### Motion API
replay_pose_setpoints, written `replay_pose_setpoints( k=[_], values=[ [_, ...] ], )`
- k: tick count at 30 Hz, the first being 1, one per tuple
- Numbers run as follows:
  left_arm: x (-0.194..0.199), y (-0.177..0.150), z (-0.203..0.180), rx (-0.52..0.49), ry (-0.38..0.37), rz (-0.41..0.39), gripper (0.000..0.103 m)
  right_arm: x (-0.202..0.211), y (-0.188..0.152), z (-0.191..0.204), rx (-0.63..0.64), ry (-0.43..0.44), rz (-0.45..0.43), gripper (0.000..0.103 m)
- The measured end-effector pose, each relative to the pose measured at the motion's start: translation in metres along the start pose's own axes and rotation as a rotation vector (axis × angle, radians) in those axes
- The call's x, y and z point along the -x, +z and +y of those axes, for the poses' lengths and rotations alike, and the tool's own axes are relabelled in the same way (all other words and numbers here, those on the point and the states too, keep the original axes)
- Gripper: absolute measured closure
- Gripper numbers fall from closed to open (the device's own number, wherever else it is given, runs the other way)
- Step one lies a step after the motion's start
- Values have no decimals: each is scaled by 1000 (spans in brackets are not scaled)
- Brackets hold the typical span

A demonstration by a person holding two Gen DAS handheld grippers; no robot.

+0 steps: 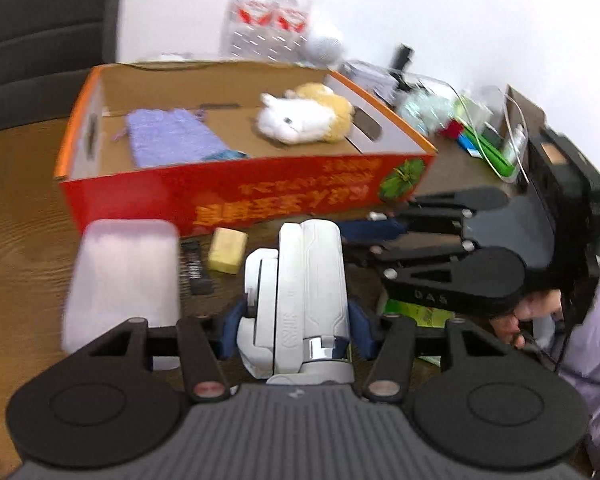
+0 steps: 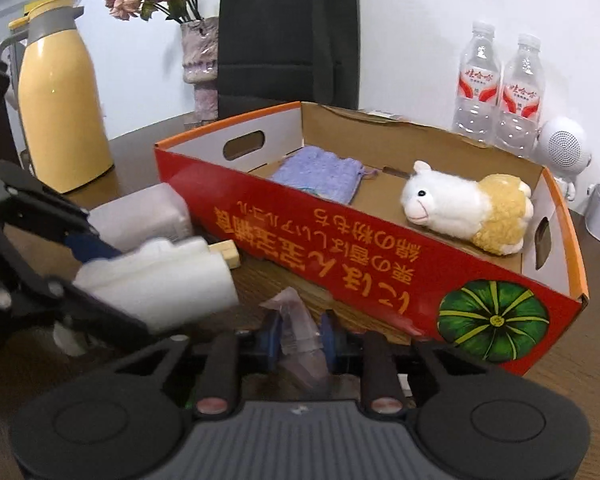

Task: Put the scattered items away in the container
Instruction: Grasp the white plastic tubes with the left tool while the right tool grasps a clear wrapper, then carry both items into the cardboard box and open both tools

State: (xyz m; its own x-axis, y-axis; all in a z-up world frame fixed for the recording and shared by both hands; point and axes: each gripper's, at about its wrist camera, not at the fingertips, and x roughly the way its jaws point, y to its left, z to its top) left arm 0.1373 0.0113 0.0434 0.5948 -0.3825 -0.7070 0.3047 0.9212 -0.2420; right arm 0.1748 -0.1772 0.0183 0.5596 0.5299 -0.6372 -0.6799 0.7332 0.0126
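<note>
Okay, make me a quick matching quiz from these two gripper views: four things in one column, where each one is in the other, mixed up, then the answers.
1 plush alpaca
2 white folding device
3 yellow block
4 water bottles

A in the left gripper
B behind the box, by the wall
C inside the box
D on the table before the box

Pairs: 1-C, 2-A, 3-D, 4-B

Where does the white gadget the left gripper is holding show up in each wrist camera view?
Left wrist view: the white gadget stands bottom centre, clamped between the left gripper fingers, in front of the red box.
Right wrist view: the gadget is at left, tilted, held by the left gripper coming in from the left edge.
Shared landmark: the plush alpaca inside the box.
</note>
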Motion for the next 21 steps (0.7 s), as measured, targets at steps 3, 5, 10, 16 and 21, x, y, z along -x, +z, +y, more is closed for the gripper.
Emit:
replay_pose_setpoints(
  k=[3, 5, 10, 16, 21],
  values=[
    [20, -1, -4, 44, 72, -69, 48, 8, 5, 9, 8, -23, -36, 83],
    [35, -2, -11, 56, 121, -126, 48, 22, 11, 14, 6, -39, -81, 83],
    [80, -31, -29, 146, 140, -234, 48, 86, 12, 54, 109, -221, -161, 83],
    [104, -106, -68, 189, 252, -269, 48, 148, -34, 108, -117, -372, -218, 83],
    [104, -144, -82, 175, 236, -206, 48, 146, -77, 152, -186, -415, -201, 83]
  ],
)
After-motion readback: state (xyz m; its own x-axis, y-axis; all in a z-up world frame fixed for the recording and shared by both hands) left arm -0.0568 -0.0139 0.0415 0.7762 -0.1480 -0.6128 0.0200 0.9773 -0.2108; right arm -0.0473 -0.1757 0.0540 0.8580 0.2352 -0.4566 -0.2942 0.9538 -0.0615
